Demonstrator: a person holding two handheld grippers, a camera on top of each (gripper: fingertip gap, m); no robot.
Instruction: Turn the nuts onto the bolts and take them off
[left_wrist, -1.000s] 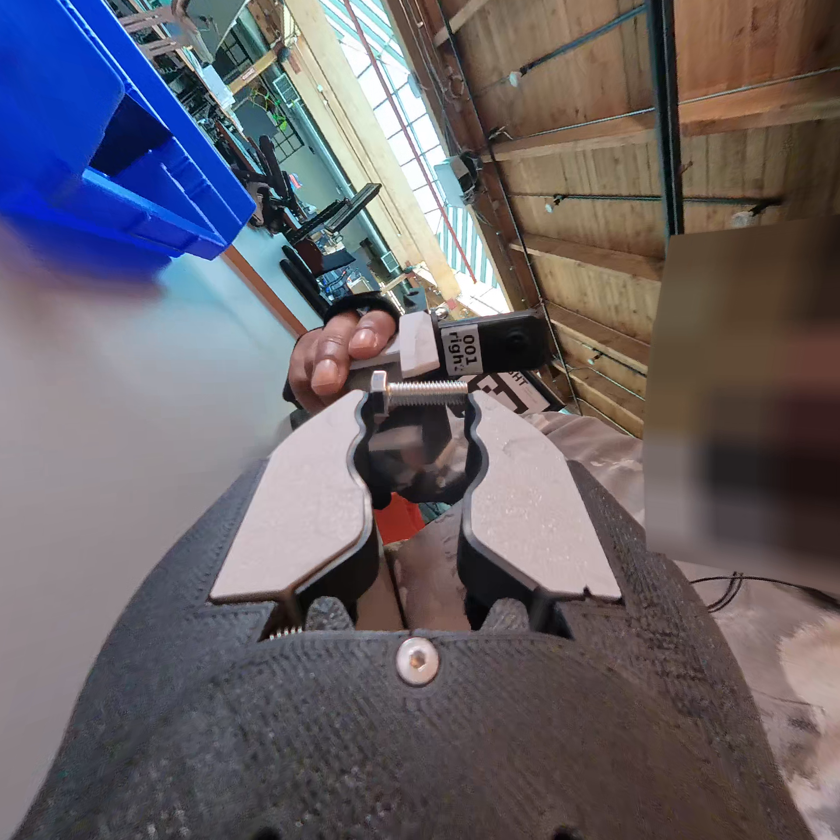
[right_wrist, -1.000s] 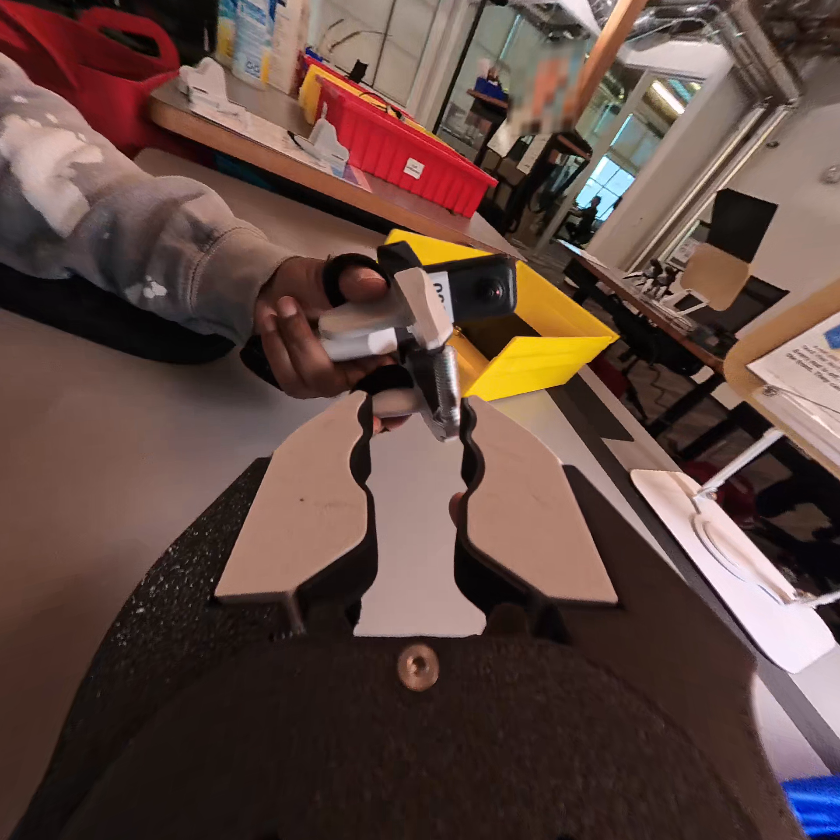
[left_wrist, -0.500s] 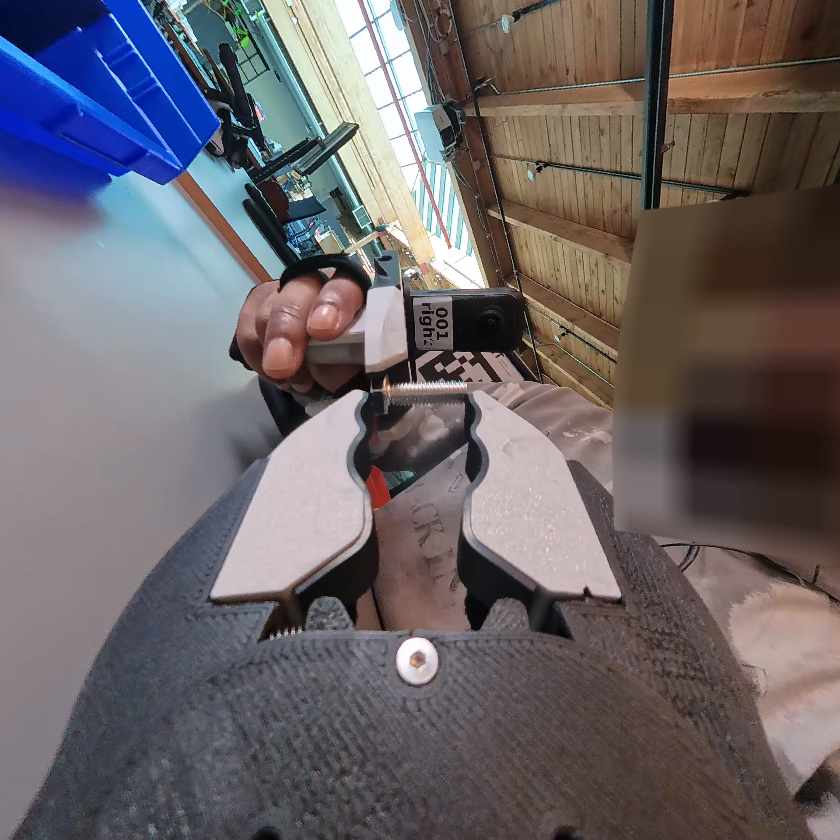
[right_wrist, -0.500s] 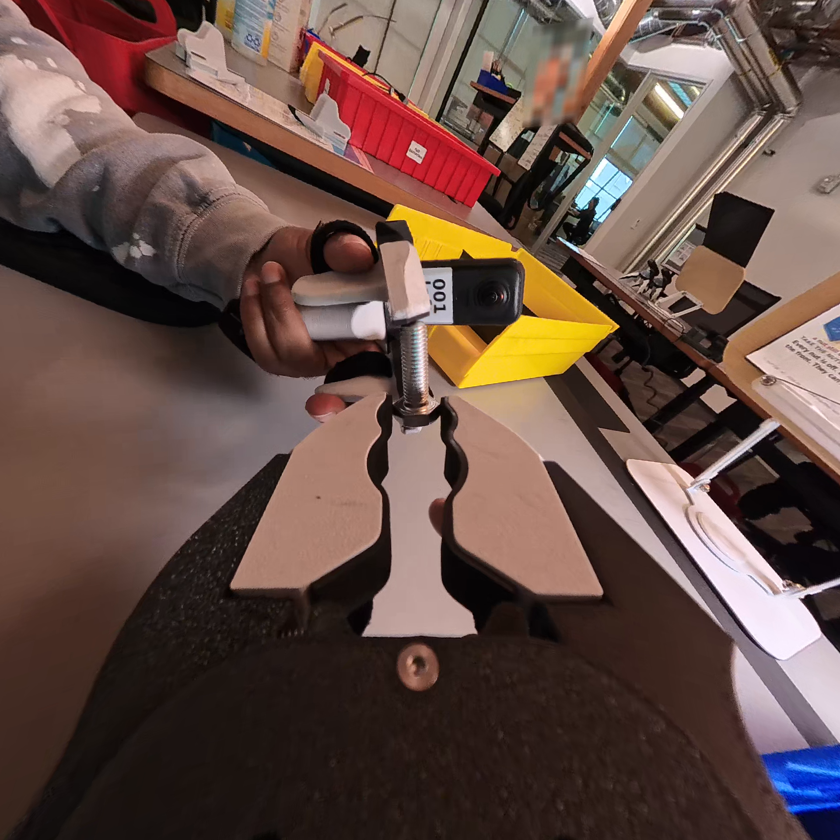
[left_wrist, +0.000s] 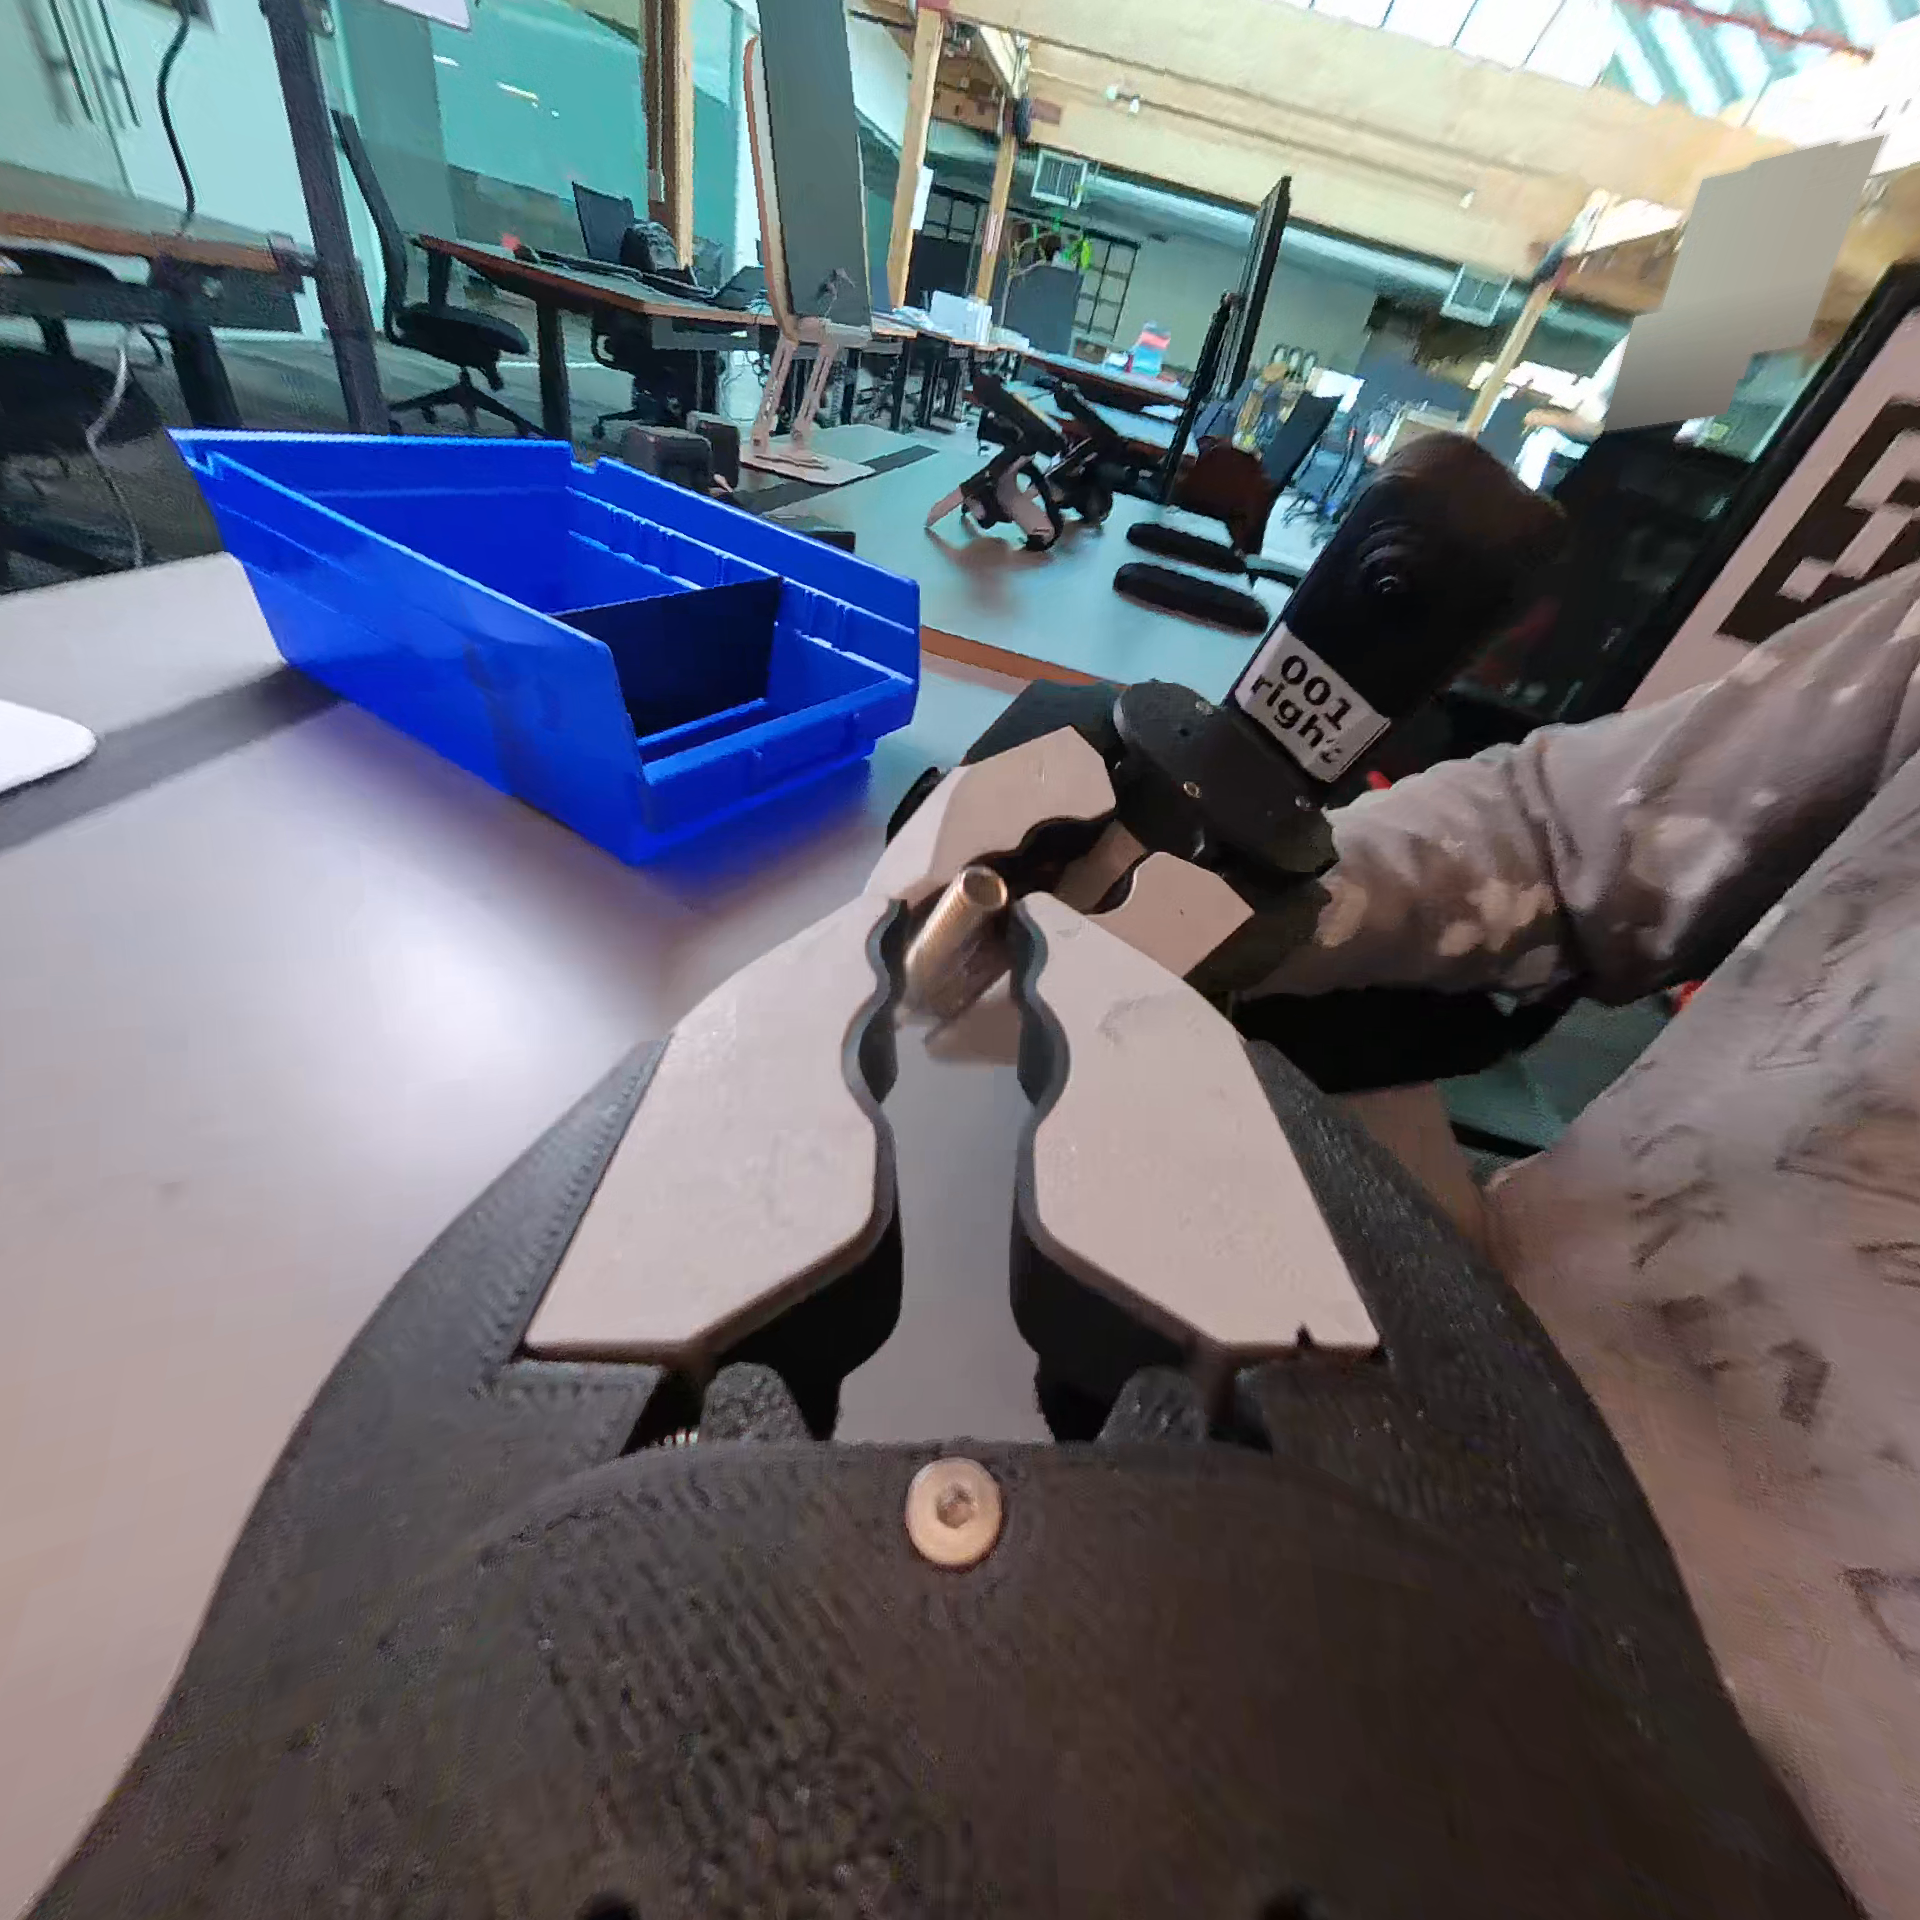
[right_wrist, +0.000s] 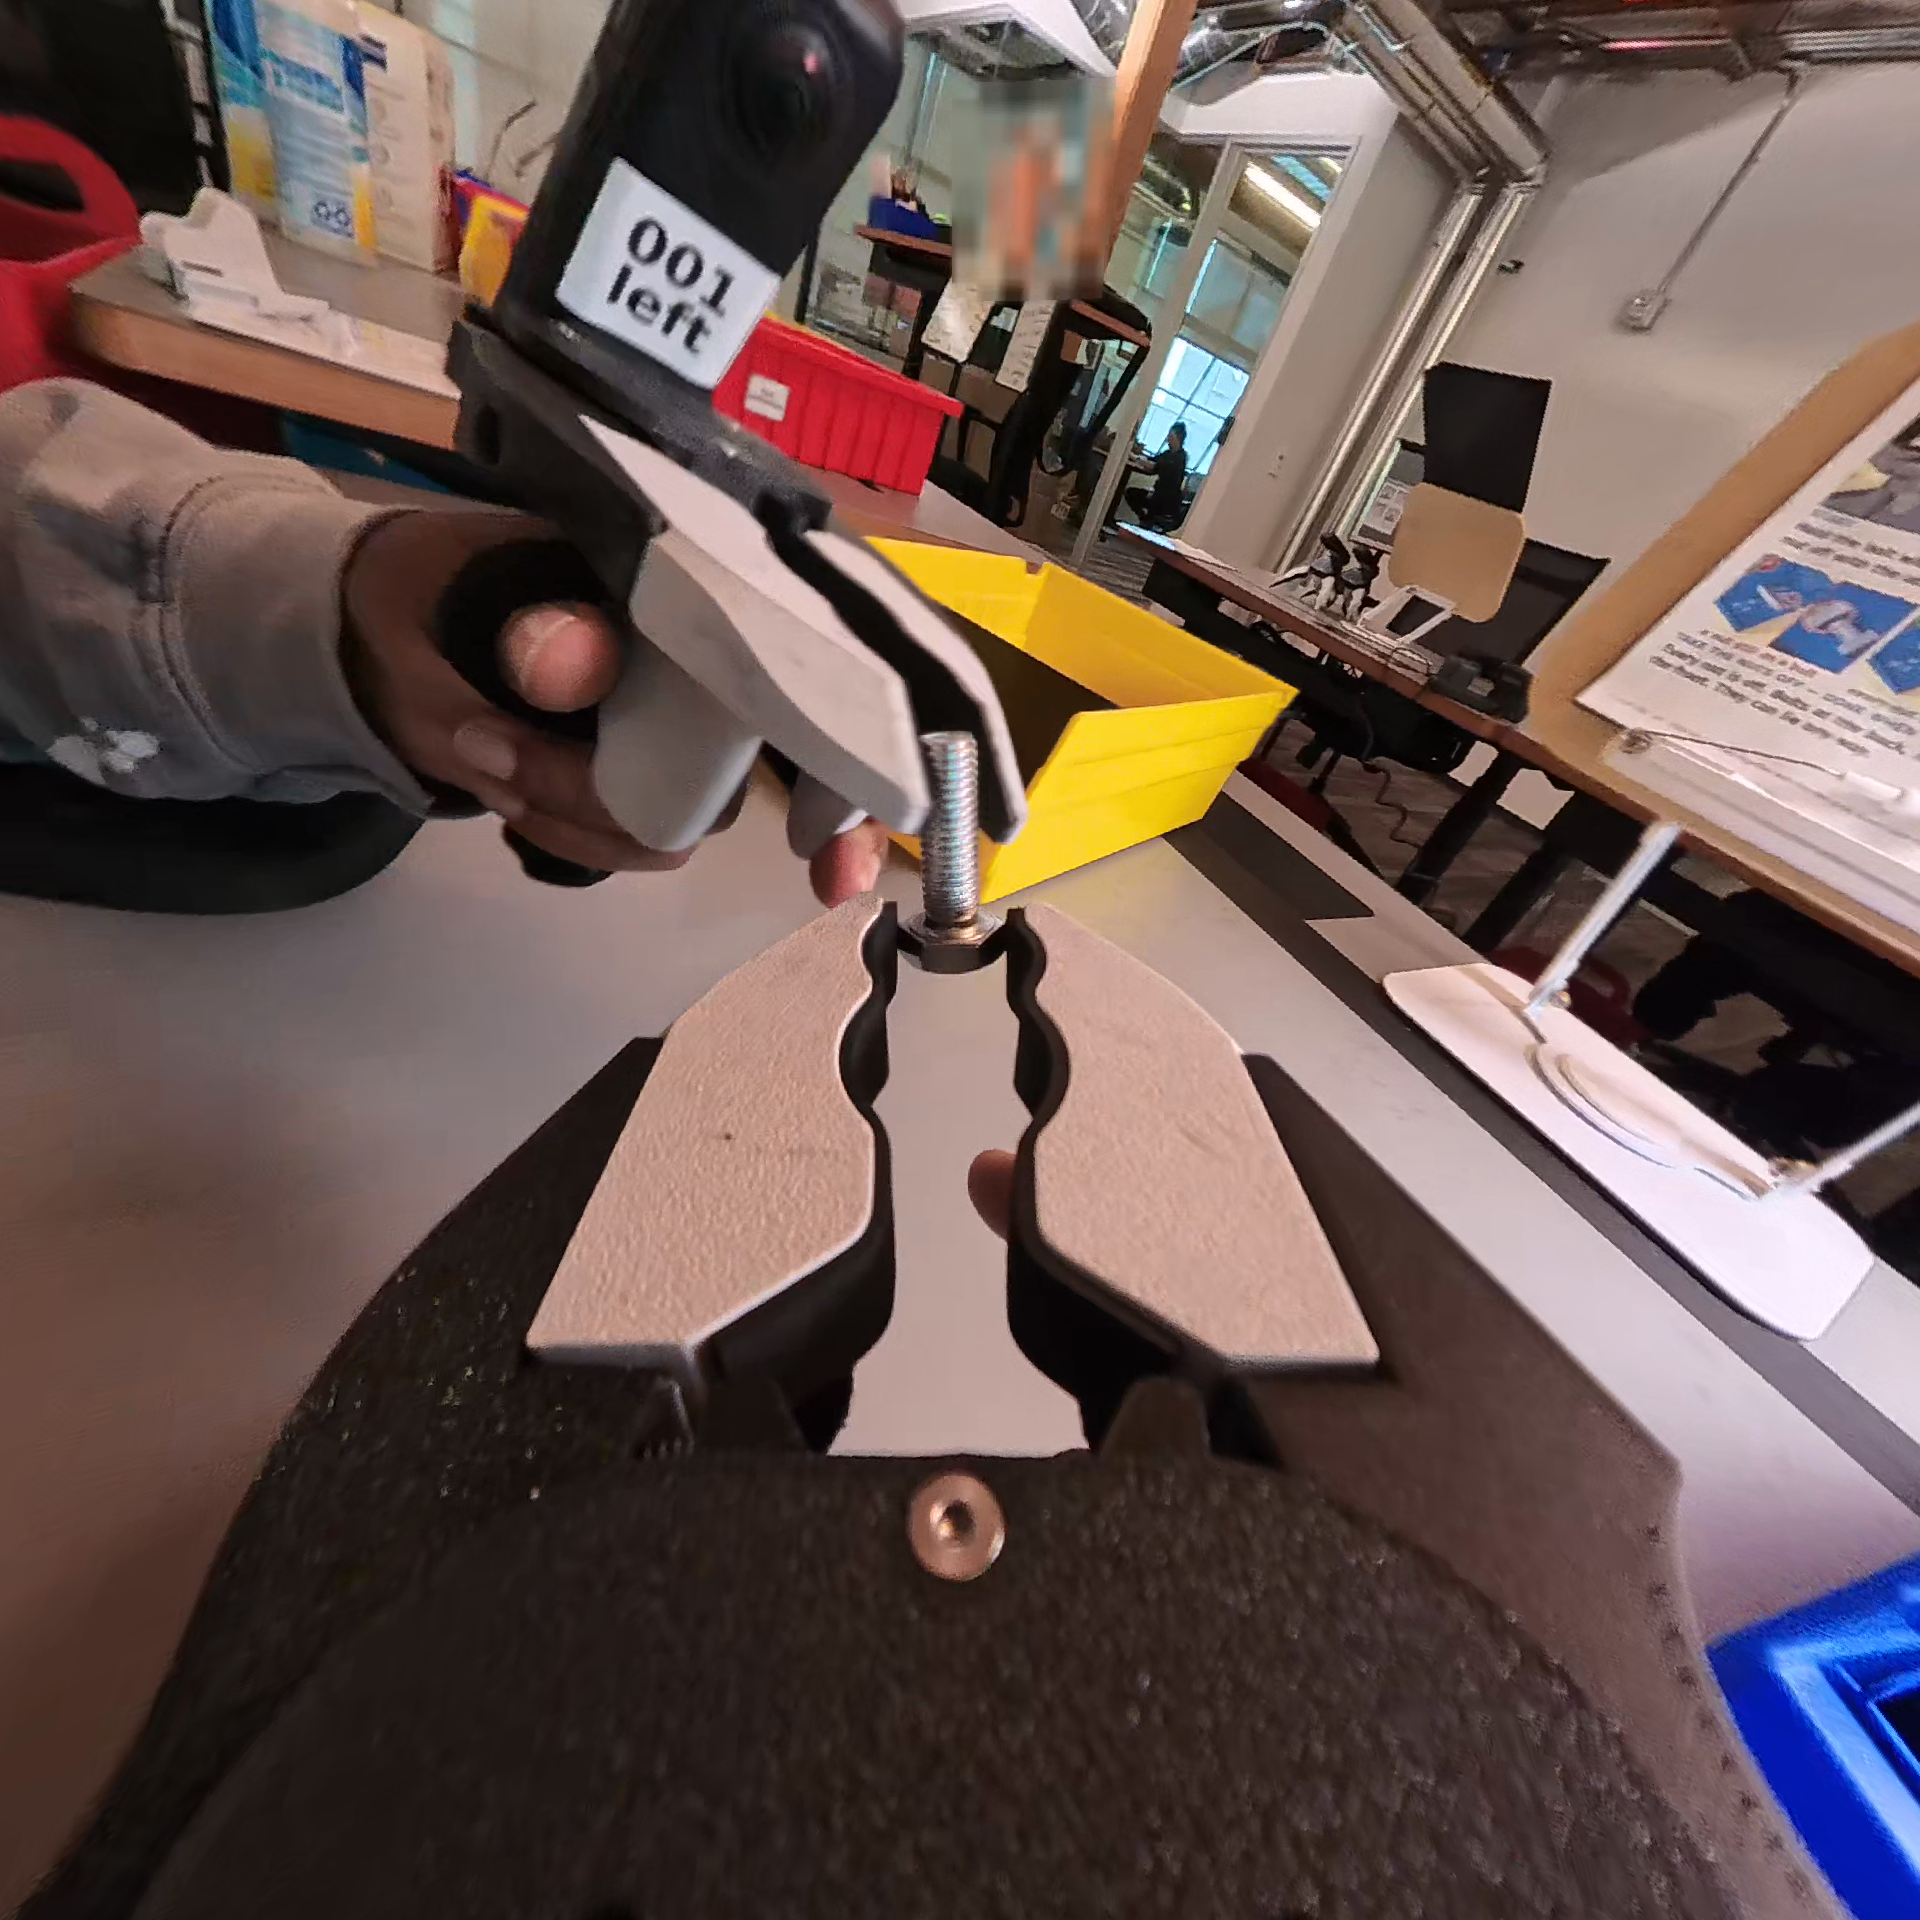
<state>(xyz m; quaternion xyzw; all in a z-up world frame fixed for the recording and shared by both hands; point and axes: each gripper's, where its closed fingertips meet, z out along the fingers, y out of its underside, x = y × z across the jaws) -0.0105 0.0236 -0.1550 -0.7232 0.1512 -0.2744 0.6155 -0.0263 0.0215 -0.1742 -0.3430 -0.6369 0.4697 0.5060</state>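
Note:
A silver bolt (right_wrist: 951, 821) stands upright between my two grippers above the grey table (right_wrist: 260, 1039). My left gripper (right_wrist: 954, 800) comes in from the upper left and is shut on the bolt's top end. My right gripper (right_wrist: 951, 935) is shut on the dark hex nut (right_wrist: 948, 951) at the bolt's lower end. In the left wrist view the bolt (left_wrist: 951, 945) lies along the narrow gap of my left gripper (left_wrist: 951, 920), round end showing. My right gripper (left_wrist: 1013, 862) is just behind it. The nut is hidden in that view.
A blue bin (left_wrist: 499, 644) stands on the table left of the grippers; its corner also shows in the right wrist view (right_wrist: 1829, 1714). A yellow bin (right_wrist: 1143, 727) sits behind the bolt. A white stand base (right_wrist: 1621, 1122) and an instruction board (right_wrist: 1787, 644) are at the right. My two grippers' fingertips are within a few centimetres of each other.
My right gripper was open a second ago and has shut on the nut. My left gripper swung from facing the ceiling to level, and now grips the bolt in a narrower gap.

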